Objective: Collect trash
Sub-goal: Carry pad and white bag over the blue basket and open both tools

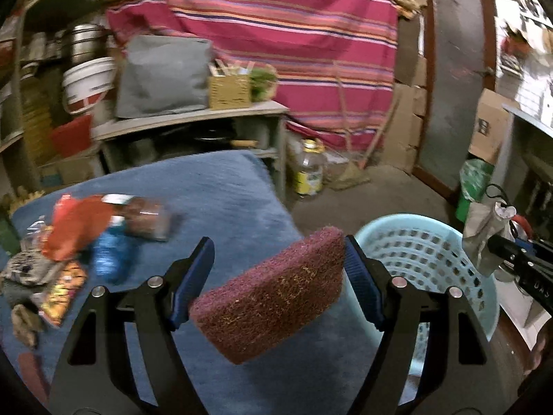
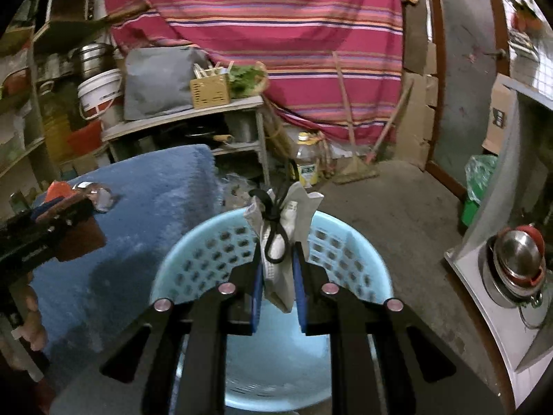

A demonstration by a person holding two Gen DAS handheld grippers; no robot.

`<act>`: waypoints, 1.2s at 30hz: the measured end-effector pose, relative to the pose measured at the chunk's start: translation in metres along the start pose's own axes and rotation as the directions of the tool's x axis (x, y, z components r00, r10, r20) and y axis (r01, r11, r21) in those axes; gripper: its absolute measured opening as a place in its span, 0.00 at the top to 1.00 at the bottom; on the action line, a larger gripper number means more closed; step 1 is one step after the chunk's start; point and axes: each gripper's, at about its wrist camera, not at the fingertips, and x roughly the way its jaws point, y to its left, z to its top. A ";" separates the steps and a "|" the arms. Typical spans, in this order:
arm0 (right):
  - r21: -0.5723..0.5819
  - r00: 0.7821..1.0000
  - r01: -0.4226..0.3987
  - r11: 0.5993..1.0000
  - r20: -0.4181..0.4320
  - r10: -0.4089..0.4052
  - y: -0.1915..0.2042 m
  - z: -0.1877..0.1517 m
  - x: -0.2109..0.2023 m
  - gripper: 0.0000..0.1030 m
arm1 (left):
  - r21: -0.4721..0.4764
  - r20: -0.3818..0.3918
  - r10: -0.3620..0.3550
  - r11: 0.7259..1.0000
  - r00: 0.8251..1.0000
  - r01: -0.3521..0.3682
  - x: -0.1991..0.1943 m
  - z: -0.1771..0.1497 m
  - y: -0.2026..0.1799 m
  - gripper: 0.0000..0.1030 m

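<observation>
Blue-padded left gripper clamped on a maroon scouring pad, pad wedged slantwise between the two jaws, one corner against each pad face. Held above the near edge of a blue fleece blanket. At nine o'clock from the pad, a heap of trash on the blanket: an orange wrapper, a blue bottle, a clear packet with brown contents, a yellow-and-orange snack bag, all blurred. At three o'clock, just beside the right-hand jaw, a pale blue perforated basket.

Right gripper shut narrowly on a crumpled grey-white paper packet with a black cord looped over it, packet standing upright from the jaws. Directly over the basket, seen from above in the right wrist view, its floor looking bare where visible. Blanket at ten o'clock of the basket, touching or overlapping its rim; cannot tell which.

Farther out at twelve o'clock: striped red cloth, a shelf with a grey bag and a small wooden crate, an oil bottle on the concrete floor. Steel bowls at three o'clock.
</observation>
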 end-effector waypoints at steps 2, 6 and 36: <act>0.023 1.000 -0.006 1.000 -0.001 0.006 -0.012 -0.003 0.001 0.84 | 0.016 -0.005 -0.019 1.000 1.000 0.019 0.005 0.001 -0.016 0.28; 0.041 1.000 -0.024 0.999 -0.019 0.025 -0.024 -0.009 0.008 0.84 | 0.060 -0.013 -0.059 0.996 0.998 0.059 0.018 0.001 -0.052 0.28; 0.034 0.994 0.021 0.999 -0.107 -0.017 -0.022 -0.023 0.054 0.31 | 0.027 -0.038 -0.013 1.000 0.999 0.014 0.009 0.002 -0.004 0.05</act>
